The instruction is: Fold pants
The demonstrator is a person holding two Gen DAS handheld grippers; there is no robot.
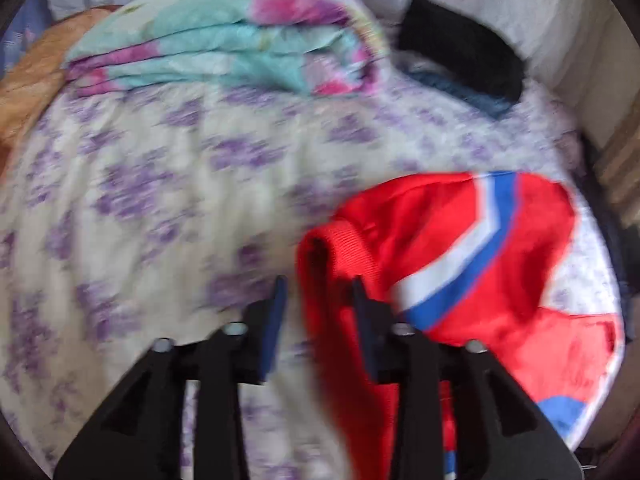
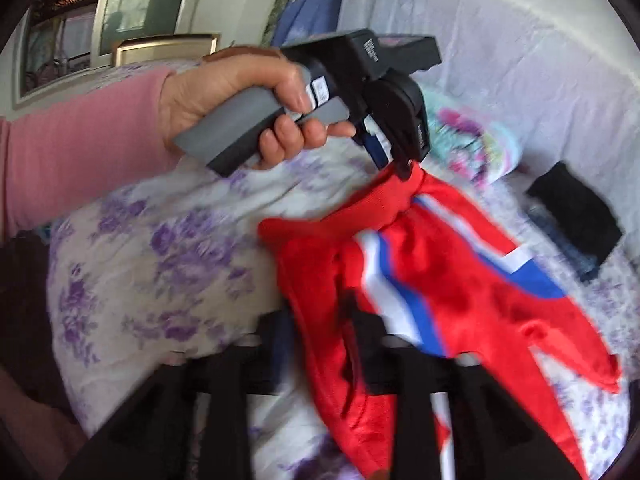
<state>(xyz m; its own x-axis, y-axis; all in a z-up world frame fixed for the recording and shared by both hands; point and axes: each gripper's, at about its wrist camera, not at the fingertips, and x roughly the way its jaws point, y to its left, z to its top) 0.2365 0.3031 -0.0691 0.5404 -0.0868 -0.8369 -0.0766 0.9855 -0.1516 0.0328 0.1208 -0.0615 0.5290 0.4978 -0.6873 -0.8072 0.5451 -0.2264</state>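
risk: the red ribbed waistband [image 1: 340, 236] could slip free, since the jaws look only partly closed around thin cloth.
left gripper [image 1: 318, 292]: half open, waistband between its fingers, grip unclear.
right gripper [image 2: 316, 320]: half open, red fabric between the jaws.
red pants with white and blue stripes [image 2: 460, 292]: lower right, on the purple-flowered bedspread [image 1: 160, 200].

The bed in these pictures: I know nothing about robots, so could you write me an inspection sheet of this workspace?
Surface: bedsheet with a purple flower print.
Job's things: red pants with a white and blue stripe, crumpled, not yet folded.
Clutter: folded floral blanket; black garment; orange cloth.
Grippers: left gripper and right gripper, jaws apart, pants fabric between; a hand with a pink sleeve holds the left one.
Cables: nothing seen.
Surroundings: window.
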